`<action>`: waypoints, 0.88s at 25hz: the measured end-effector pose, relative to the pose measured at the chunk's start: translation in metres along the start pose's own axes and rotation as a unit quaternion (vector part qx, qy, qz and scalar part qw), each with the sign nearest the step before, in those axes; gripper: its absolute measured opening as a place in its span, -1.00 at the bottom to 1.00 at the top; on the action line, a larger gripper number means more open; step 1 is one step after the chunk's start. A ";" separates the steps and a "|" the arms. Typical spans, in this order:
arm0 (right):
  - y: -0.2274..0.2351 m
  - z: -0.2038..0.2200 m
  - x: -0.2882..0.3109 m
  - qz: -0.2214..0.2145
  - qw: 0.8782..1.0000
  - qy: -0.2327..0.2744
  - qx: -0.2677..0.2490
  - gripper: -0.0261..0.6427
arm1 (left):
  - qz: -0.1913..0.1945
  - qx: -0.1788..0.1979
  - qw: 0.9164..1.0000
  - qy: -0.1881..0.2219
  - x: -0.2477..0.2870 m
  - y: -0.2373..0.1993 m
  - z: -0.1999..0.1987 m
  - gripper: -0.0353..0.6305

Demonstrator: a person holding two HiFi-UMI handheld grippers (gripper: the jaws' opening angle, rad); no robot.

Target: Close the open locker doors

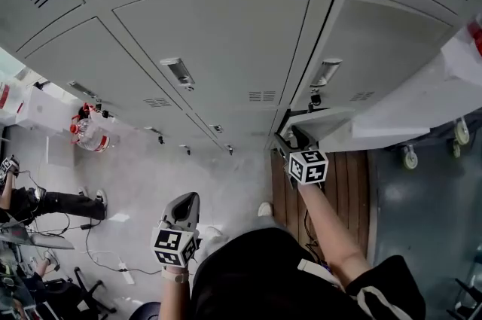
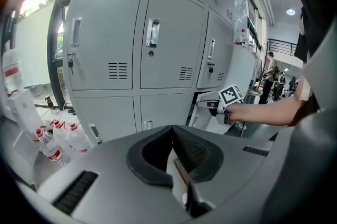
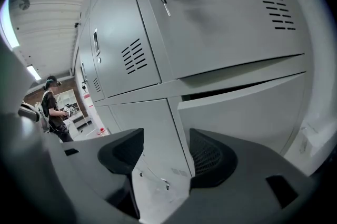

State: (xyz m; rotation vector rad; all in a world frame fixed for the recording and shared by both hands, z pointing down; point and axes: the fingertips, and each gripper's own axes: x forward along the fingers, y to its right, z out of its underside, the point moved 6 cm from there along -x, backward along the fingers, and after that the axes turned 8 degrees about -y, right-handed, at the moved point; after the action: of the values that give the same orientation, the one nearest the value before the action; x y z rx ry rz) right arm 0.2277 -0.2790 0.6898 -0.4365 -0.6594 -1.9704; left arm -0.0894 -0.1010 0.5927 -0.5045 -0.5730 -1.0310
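Lockers of grey metal fill the upper part of the head view, stacked in rows, each door with a small block of vent slots and a handle with a lock. Most doors lie flat with the frame. One open door is in the low row at the right; in the right gripper view a dark gap runs along its top edge and its left edge stands out from the frame. In the head view this door projects toward the person, just beyond the right gripper. The right gripper is held out on a straight arm close to the door's free edge, its jaws wide apart and empty; whether it touches the door I cannot tell. The left gripper is held back, near the person's body and well apart from the lockers, its jaws almost together with nothing between them. Water bottles with red caps stand on the floor at the left.
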 end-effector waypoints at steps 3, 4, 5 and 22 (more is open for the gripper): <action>0.003 -0.003 0.012 -0.006 1.000 -0.008 -0.008 -0.08 | -0.009 -0.006 1.000 -0.002 0.004 -0.001 0.000 -0.83; 0.004 -0.004 0.015 -0.008 1.000 -0.010 -0.010 -0.08 | -0.011 -0.009 1.000 -0.002 0.005 -0.001 -0.001 -0.83; 0.005 -0.006 0.018 -0.008 1.000 -0.011 -0.012 -0.08 | -0.013 -0.011 1.000 -0.002 0.007 -0.001 -0.001 -0.83; 0.016 -0.020 0.040 0.016 0.999 -0.014 -0.038 -0.08 | -0.038 -0.045 0.998 -0.005 0.014 -0.004 0.002 -0.83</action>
State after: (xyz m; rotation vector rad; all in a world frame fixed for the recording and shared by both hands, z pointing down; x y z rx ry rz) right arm 0.2227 -0.3255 0.7005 -0.5182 -0.5927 -1.9660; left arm -0.0875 -0.1108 0.6037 -0.5710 -0.5609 -1.1303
